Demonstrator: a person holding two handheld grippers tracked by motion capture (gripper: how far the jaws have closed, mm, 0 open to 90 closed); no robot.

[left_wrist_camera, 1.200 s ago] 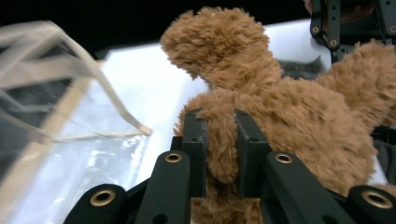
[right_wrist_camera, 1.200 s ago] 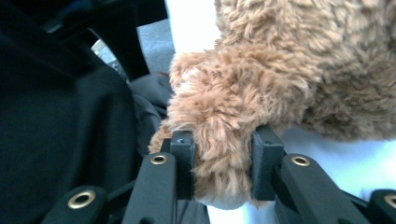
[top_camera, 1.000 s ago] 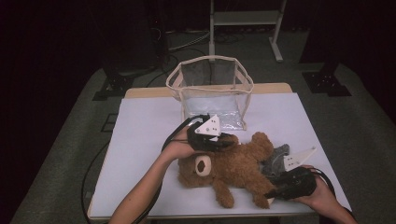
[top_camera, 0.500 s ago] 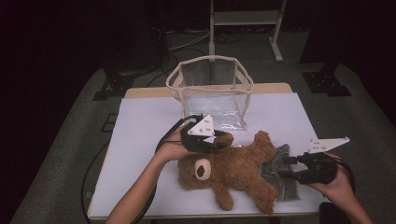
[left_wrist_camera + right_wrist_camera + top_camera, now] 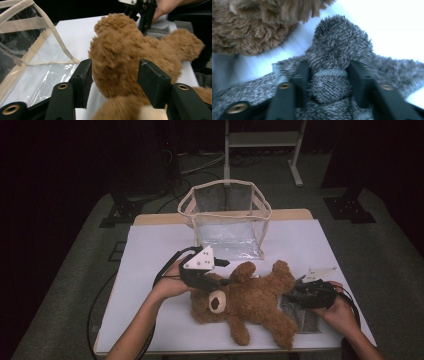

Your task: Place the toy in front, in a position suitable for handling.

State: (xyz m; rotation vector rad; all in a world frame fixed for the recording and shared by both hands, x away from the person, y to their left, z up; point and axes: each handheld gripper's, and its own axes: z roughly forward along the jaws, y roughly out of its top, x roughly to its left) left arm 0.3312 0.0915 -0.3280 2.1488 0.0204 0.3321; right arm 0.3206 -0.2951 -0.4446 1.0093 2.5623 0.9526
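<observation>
Between the left tool's spread jaws sits the teddy bear's arm, not yet squeezed; close there, deep on the plush, so it can't slip. Beside the bear's leg, the right tool is pinching a bunched fold of the grey knit garment, which lies flat under it. My call: pull that knit gently, keeping the bear pinned. Ahead of the left tool stands a clear bag on the white tabletop; beyond, a dark room with a stand's legs.
</observation>
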